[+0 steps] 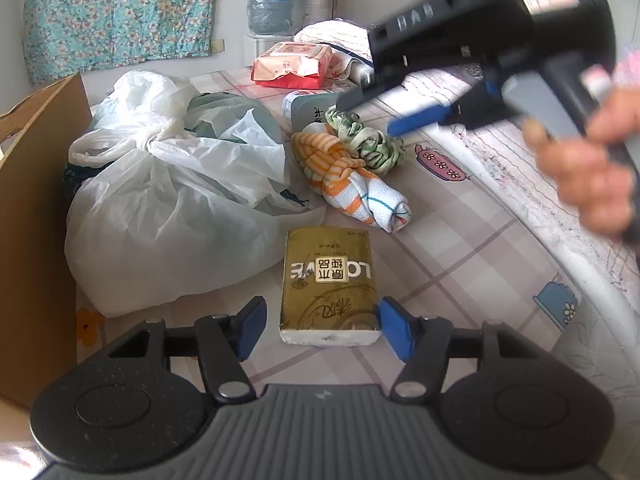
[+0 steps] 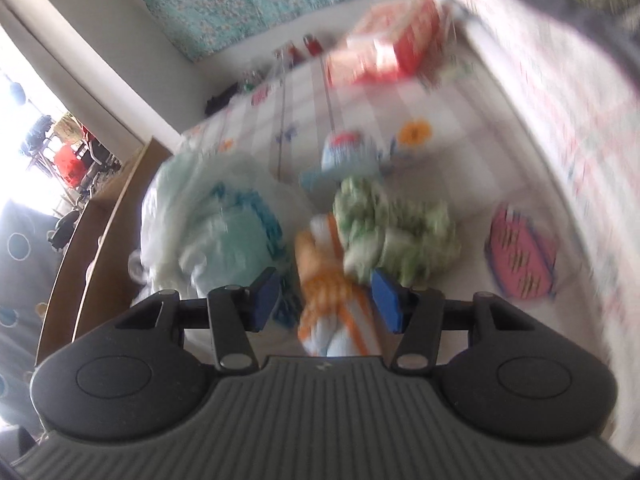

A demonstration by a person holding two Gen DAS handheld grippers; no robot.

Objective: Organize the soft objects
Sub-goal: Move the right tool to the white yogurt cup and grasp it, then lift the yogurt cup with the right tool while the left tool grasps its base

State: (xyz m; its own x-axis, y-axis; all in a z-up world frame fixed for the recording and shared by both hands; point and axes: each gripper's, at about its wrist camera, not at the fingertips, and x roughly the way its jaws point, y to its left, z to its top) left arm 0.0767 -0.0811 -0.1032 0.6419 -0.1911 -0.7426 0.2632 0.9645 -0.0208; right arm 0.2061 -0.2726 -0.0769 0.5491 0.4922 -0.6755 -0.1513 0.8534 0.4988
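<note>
A gold tissue pack (image 1: 330,284) lies on the checked sheet (image 1: 460,248) between the pads of my left gripper (image 1: 324,330). The right pad meets the pack's edge; a small gap shows at the left pad, so the gripper is open. Beyond it lie a rolled orange-striped towel (image 1: 348,184) and a crumpled green cloth (image 1: 372,140). My right gripper (image 1: 366,116), blurred and held by a hand (image 1: 584,176), hovers open just above the green cloth. In the right wrist view the gripper (image 2: 326,300) stands open over the towel (image 2: 336,304), with the green cloth (image 2: 392,232) ahead.
A knotted white plastic bag (image 1: 168,200) fills the left side, against a brown cardboard panel (image 1: 32,220). A red-and-pink package (image 1: 292,64), a grey pack (image 1: 308,108) and a water jug (image 1: 270,0) sit further back. A folded white quilt (image 1: 540,200) borders the right.
</note>
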